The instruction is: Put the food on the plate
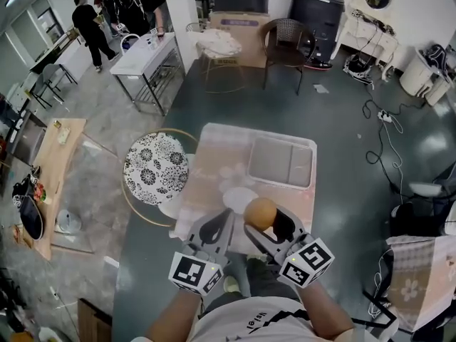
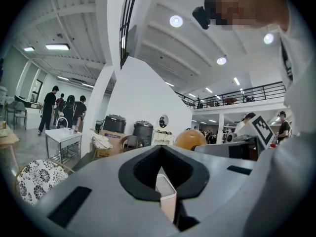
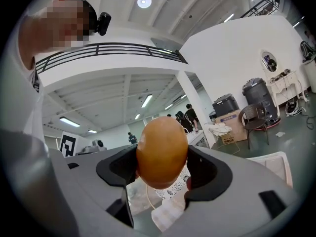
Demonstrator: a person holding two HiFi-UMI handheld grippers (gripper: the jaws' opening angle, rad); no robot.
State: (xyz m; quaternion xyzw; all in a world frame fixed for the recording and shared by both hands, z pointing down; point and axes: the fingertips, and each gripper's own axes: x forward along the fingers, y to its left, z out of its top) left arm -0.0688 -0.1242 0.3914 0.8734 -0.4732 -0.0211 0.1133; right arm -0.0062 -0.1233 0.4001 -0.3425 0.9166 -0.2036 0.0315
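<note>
Round orange food clamped between right gripper jaws, left gripper closed, empty

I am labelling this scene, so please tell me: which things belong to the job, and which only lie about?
Job: round orange-brown food, held in the right gripper; white plate.
Lying about: grey tray; patterned stool; left gripper, shut and empty.

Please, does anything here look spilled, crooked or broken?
Nothing stands out. The right tongs grip the round orange-brown food whole, and the grey rectangular tray lies flat on the pale table.
</note>
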